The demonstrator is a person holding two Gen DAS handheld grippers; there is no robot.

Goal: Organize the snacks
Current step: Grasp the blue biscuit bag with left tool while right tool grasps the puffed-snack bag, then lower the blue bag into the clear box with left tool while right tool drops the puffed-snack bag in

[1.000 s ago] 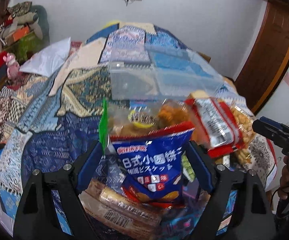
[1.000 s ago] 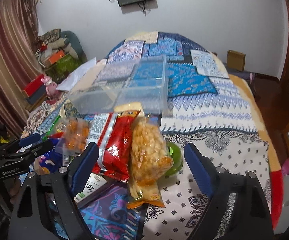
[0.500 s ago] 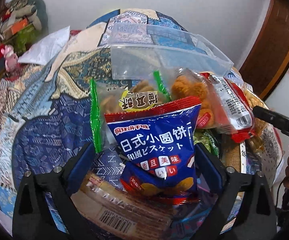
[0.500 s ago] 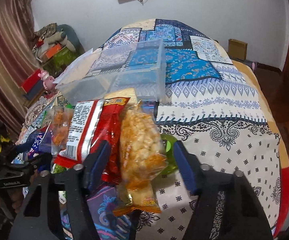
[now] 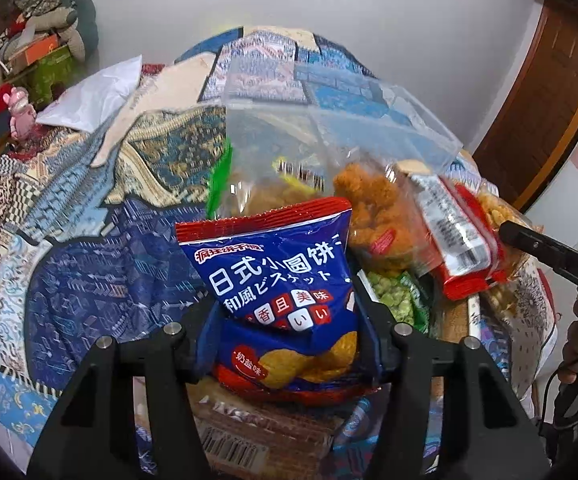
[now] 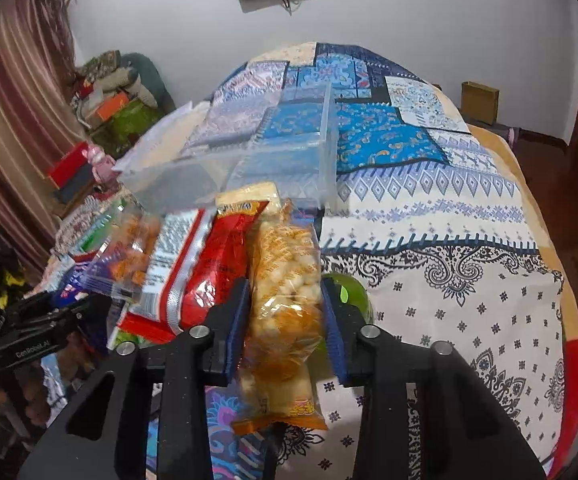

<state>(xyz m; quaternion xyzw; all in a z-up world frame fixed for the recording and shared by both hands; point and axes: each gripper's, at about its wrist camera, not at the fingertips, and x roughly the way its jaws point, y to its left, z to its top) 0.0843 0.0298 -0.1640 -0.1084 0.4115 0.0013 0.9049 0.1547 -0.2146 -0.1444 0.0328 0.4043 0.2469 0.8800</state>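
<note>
The left gripper (image 5: 287,312) is clamped on the blue biscuit bag (image 5: 277,280); both blue pads press the bag's lower sides, and the bag stands upright between them with its red top seam uppermost. Under the bag lies a brown wrapped pack (image 5: 245,432) with a barcode, at the near edge of the bed (image 5: 89,280). Just behind the blue bag stands a clear bag with a green strip (image 5: 257,188); beside it, toward the right edge of the bed, sit a clear bag of orange snacks (image 5: 373,216), a red pack (image 5: 461,240) with a white label, and a green pea pack (image 5: 397,304) lower down.

The right gripper (image 6: 283,332) is clamped on the clear bag of puffed snacks (image 6: 285,280); the pads squeeze its middle, and the bag hangs upright with its orange bottom seam below the fingers. A green round object (image 6: 349,292) lies behind the right finger; its kind cannot be told. The red pack (image 6: 217,264) leans against the puffed bag on the left.

A clear plastic bin (image 6: 249,164) rests on the patchwork cover beyond the snack pile, toward the middle of the bed; it touches the top of the pile. A white pillow (image 5: 97,96) lies near the far left edge.
</note>
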